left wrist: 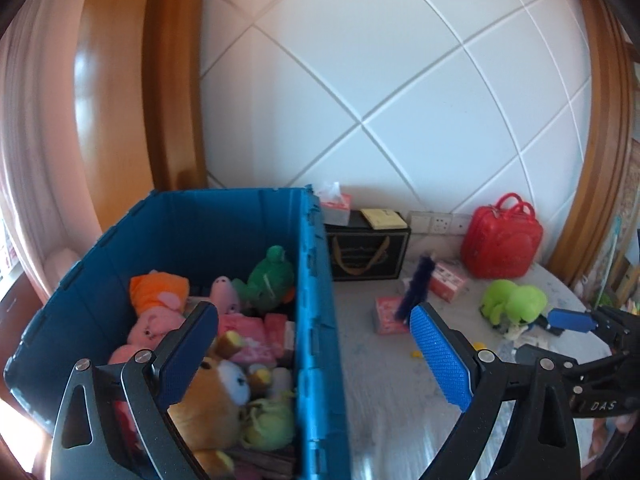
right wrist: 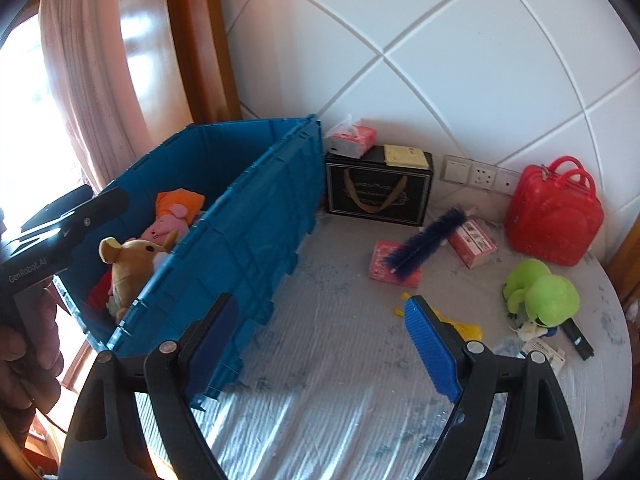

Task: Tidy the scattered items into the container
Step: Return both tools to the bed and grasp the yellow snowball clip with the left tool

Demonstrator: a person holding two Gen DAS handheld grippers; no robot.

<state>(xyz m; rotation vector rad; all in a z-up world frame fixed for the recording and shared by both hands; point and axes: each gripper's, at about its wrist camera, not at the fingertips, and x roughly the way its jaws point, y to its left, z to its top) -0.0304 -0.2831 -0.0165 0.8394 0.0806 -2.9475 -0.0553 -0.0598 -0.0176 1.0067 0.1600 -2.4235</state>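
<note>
Left hand-held gripper (left wrist: pixel 316 354) agape, blue crate (left wrist: pixel 316 280) holding plush toys (left wrist: pixel 212 388)

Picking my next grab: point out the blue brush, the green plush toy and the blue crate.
blue brush (right wrist: pixel 428 242), right wrist view, on its bristles.
green plush toy (right wrist: pixel 550 298), right wrist view, on its body.
blue crate (right wrist: pixel 256 216), right wrist view, on its outer side wall.

- Crate (right wrist: pixel 248 216): near wall hides most contents in right wrist view; only bear (right wrist: pixel 132 256), pig (right wrist: pixel 164 232) and orange cloth (right wrist: pixel 180 200) show.
- Bear (left wrist: pixel 216 400): partly behind left gripper (left wrist: pixel 316 356) finger in left wrist view.
- Small items under green plush (right wrist: pixel 540 292): too small to identify.
- Box labels (right wrist: pixel 472 242): unreadable.
- Brush (left wrist: pixel 416 284): blurred.
- Left gripper (right wrist: pixel 60 228): cut by frame edge.
</note>
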